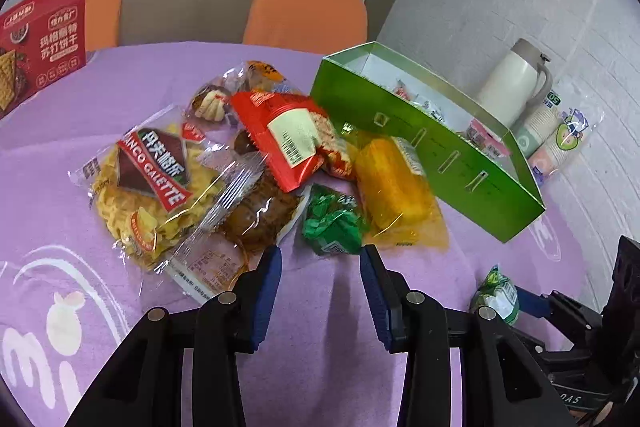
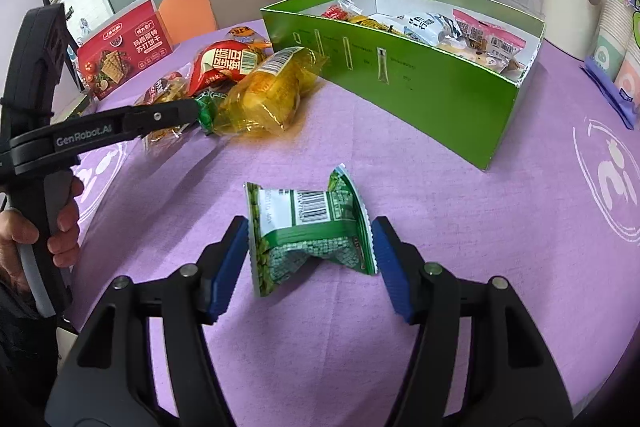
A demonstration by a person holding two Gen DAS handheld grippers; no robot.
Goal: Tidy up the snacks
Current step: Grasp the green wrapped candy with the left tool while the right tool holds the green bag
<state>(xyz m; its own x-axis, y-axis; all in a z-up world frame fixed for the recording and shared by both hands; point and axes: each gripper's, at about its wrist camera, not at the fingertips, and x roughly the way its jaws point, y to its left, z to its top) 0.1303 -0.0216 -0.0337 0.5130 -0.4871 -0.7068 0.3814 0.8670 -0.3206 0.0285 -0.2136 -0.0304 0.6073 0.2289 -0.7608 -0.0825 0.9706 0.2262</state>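
Left tongs [image 2: 198, 111] tips behind green packet [image 2: 206, 109]

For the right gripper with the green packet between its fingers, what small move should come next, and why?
Probably close the right gripper on the green snack packet. The packet lies on the purple tablecloth between the open jaws, the pads beside its edges but not visibly pressing. The green box already holds snacks, so it seems the packet's destination.

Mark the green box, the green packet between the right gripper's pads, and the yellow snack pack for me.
green box [image 2: 432, 99]: right wrist view, front wall.
green packet [image 2: 310, 231]: right wrist view, middle of wrapper.
yellow snack pack [image 1: 394, 187]: left wrist view, centre of pack.
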